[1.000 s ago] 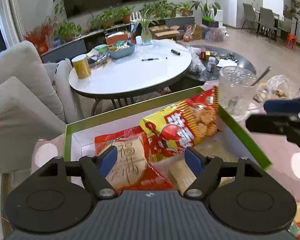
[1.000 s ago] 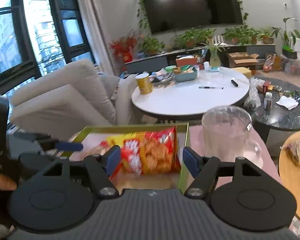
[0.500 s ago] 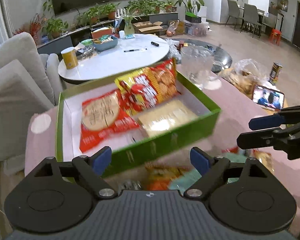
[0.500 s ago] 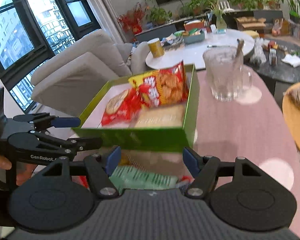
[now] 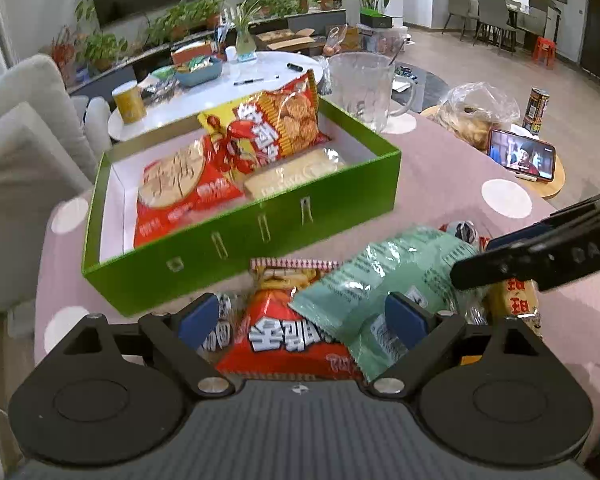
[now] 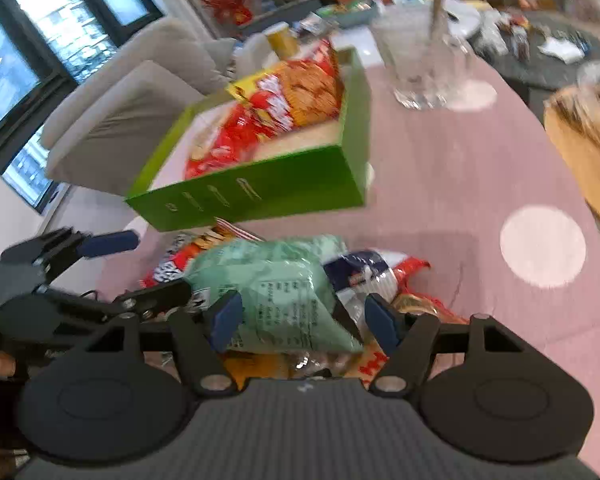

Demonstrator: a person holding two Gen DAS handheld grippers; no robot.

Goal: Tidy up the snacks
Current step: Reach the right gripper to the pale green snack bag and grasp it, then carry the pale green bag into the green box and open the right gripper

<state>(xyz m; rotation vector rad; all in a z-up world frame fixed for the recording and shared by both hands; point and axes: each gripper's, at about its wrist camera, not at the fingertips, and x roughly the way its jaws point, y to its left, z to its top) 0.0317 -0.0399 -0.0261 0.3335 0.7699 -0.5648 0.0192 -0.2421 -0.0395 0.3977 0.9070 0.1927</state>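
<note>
A green box point(image 5: 284, 224) on the pink table holds a red cracker bag point(image 5: 180, 184), a yellow-red biscuit bag point(image 5: 272, 128) and a pale packet point(image 5: 292, 174). The box also shows in the right wrist view point(image 6: 260, 192). A heap of loose snacks lies in front of it, with a mint-green bag point(image 5: 388, 280) on top of a red bag point(image 5: 284, 332). My left gripper point(image 5: 302, 320) is open above the red bag. My right gripper point(image 6: 300, 320) is open over the mint-green bag point(image 6: 272, 292); it also shows in the left wrist view point(image 5: 540, 256).
A glass pitcher point(image 5: 360, 88) stands behind the box. A bagged food item point(image 5: 472, 116), a phone point(image 5: 522, 155) and a can point(image 5: 536, 106) sit on a wooden board at the right. A white round table point(image 5: 220, 88) and a sofa point(image 5: 24, 140) lie beyond.
Both grippers have pulled back from over the box and dropped toward the snack heap in front of it. The right wrist view has tilted and come over the mint-green bag.
</note>
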